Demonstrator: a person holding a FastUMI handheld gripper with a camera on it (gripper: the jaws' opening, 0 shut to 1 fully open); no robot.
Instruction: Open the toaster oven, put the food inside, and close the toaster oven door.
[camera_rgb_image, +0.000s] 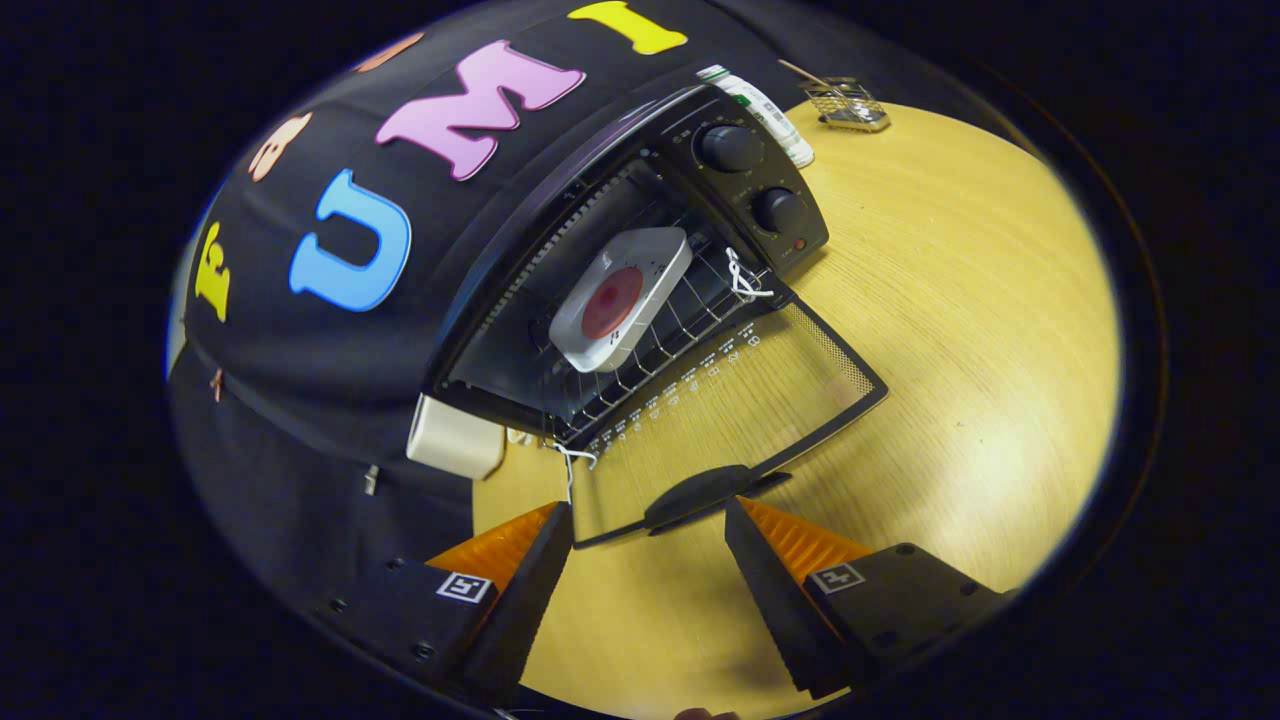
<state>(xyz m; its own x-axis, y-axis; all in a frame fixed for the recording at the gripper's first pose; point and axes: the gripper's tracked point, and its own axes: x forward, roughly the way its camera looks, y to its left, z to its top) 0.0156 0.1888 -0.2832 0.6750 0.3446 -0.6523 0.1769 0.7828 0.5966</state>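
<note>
Gripper (650, 520) fingers spread, gripping nothing, just short of door handle (698, 493). Toaster oven (640, 260) open; food dish (620, 297) already on rack. Glass door (730, 400) looks rigid, hinged, light; likely lift by the handle's middle.

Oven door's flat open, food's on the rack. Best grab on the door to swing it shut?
Take the door handle, the dark bar along the free edge of the glass door. It lies crosswise just ahead of the open tool, between its fingers. Come straight on from the front and pinch it; the hinge is at the toaster oven, so likely lift upward.
</note>
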